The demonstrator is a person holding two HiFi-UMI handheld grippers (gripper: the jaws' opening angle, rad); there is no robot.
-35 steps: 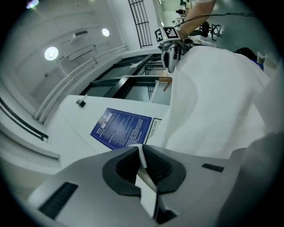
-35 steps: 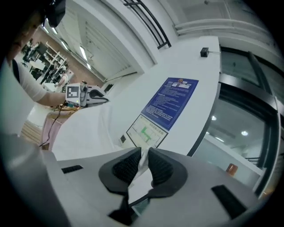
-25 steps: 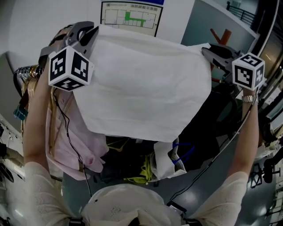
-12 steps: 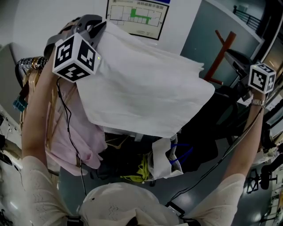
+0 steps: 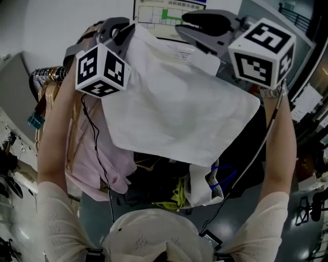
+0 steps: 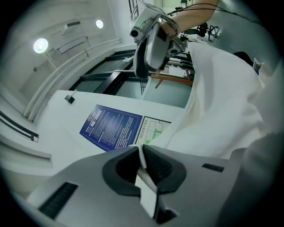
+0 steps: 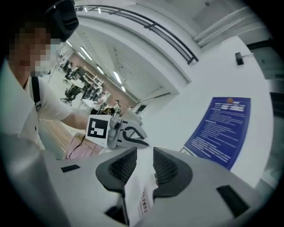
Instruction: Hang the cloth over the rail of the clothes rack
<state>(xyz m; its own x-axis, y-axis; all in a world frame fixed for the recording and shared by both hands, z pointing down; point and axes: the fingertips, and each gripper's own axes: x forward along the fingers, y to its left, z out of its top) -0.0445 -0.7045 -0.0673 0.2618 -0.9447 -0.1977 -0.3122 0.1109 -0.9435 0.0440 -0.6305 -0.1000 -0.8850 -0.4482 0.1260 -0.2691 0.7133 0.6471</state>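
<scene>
A white cloth (image 5: pixel 179 112) hangs spread in front of me, held up high. My left gripper (image 5: pixel 123 33) is shut on its top left corner; in the left gripper view a thin fold of cloth (image 6: pixel 146 190) is pinched between the closed jaws (image 6: pixel 142 155). My right gripper (image 5: pixel 183 24) is at the cloth's top edge near the middle, pointing left. Its jaws (image 7: pixel 145 159) stand a little apart, with a labelled strip of cloth (image 7: pixel 140 195) lying between them. The chrome rail (image 5: pixel 46 74) of the clothes rack is at the far left, beside my left arm.
A pink garment (image 5: pixel 92 164) hangs from the rack at the left, below the rail. Dark clothes and a white bag (image 5: pixel 202 181) lie under the cloth. A white wall with a floor-plan sign (image 5: pixel 169 13) is straight ahead, and a blue notice (image 6: pixel 113 128) hangs beside it.
The right gripper let go of the cloth's right corner, swung out to the right, then came back left to the top edge. That corner now hangs loose. The left gripper kept its hold.
</scene>
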